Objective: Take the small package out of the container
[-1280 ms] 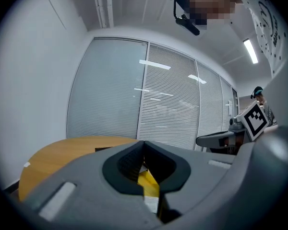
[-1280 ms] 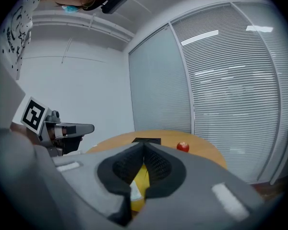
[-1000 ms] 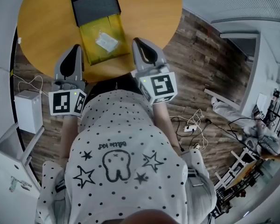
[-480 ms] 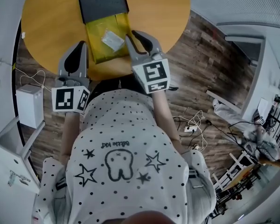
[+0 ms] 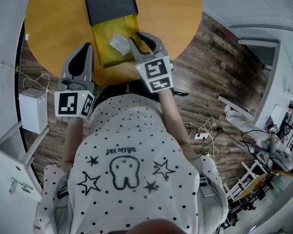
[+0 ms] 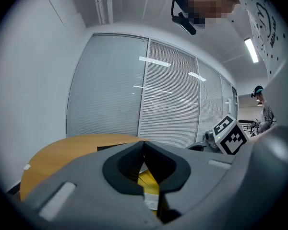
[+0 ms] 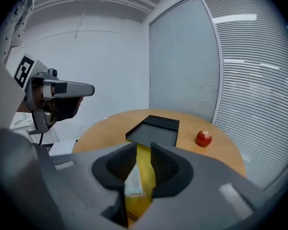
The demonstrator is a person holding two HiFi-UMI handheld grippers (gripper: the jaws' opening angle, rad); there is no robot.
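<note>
- The left gripper [image 5: 82, 50] is pointing forward and away from the body, held low at the person's left side.
- Its jaws are pressing together at the tips in the left gripper view, with only a thin slit showing lower down.
- Its marker cube [image 5: 72, 104] is sitting close to the torso, and the left forearm [image 5: 71, 140] is running back from it along the body.
- The right gripper [image 5: 141, 39] is sitting further forward than the left and angling slightly inward toward it.
- Its jaws are standing apart, with a narrow gap between them in the right gripper view.
- The right forearm [image 5: 173, 116] is stretching out behind its tilted marker cube [image 5: 155, 73].
</note>
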